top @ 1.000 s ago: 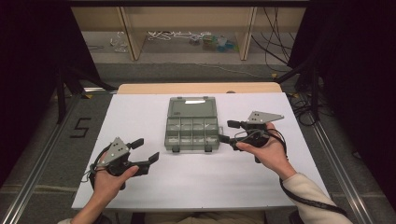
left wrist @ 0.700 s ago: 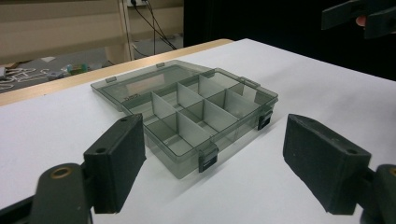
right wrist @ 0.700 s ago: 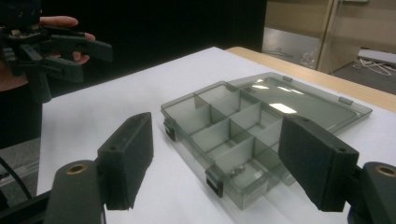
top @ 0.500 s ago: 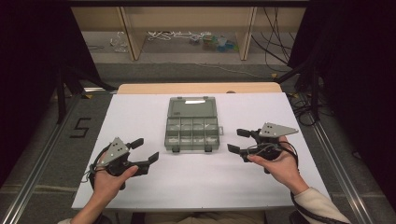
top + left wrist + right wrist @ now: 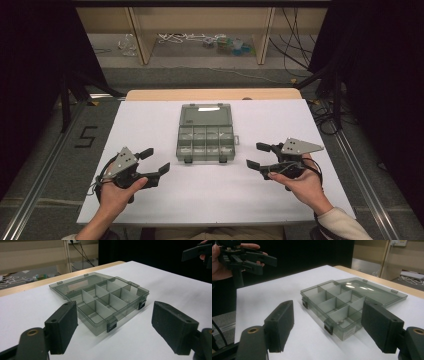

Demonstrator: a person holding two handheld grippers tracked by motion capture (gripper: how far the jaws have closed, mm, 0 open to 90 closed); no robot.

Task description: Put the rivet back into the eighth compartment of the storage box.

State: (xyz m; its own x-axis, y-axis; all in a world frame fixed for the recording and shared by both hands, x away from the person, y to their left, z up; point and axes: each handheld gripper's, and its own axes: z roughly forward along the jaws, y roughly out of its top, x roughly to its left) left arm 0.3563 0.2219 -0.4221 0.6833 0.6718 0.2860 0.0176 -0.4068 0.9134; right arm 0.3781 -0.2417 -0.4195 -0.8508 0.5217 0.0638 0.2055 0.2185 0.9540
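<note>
Two grippers sit low in the high view, one at each side of a grey plastic box (image 5: 206,132) that lies at the centre of the white table (image 5: 150,120), lid flat open toward the top of the frame. The left gripper (image 5: 153,161), at lower left, has its jaws spread and holds nothing. The right gripper (image 5: 259,155), at lower right, is spread and empty too. Both stand apart from the box. In the right gripper view a small metal piece (image 5: 340,321) lies in a near compartment.
</note>
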